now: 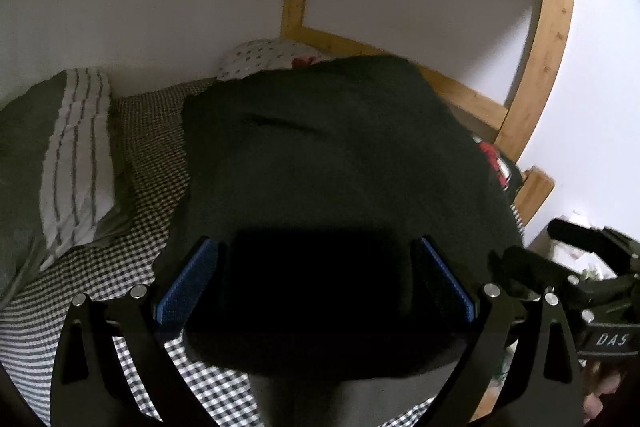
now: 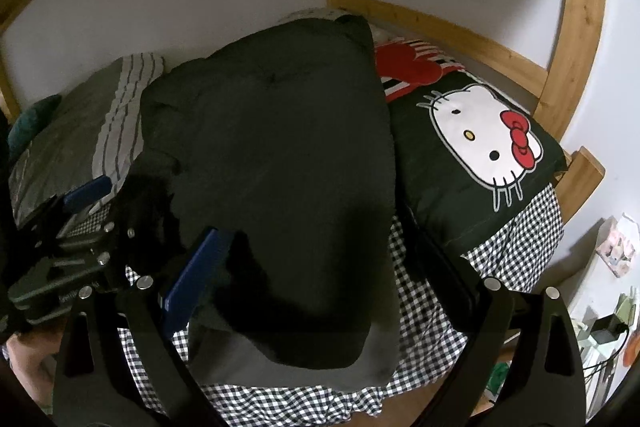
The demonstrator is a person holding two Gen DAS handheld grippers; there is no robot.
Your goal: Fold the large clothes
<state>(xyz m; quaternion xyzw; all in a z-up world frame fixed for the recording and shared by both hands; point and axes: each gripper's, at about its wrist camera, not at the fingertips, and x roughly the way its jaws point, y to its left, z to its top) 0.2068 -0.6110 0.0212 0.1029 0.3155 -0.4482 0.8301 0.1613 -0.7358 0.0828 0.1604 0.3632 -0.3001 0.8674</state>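
- Your dark garment (image 1: 320, 155) hides much of the checked bedsheet (image 1: 132, 267).
- It lies folded on the bed, reaching between both tongs.
- Your left gripper (image 1: 316, 279) and right gripper (image 2: 320, 267) gape wide, gripping nothing.

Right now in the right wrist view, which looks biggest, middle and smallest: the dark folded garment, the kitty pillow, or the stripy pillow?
1. Dark folded garment, largest, though it lies nearest the camera, which enlarges it.
2. Kitty pillow.
3. Stripy pillow, smallest, partly hidden behind the left gripper.
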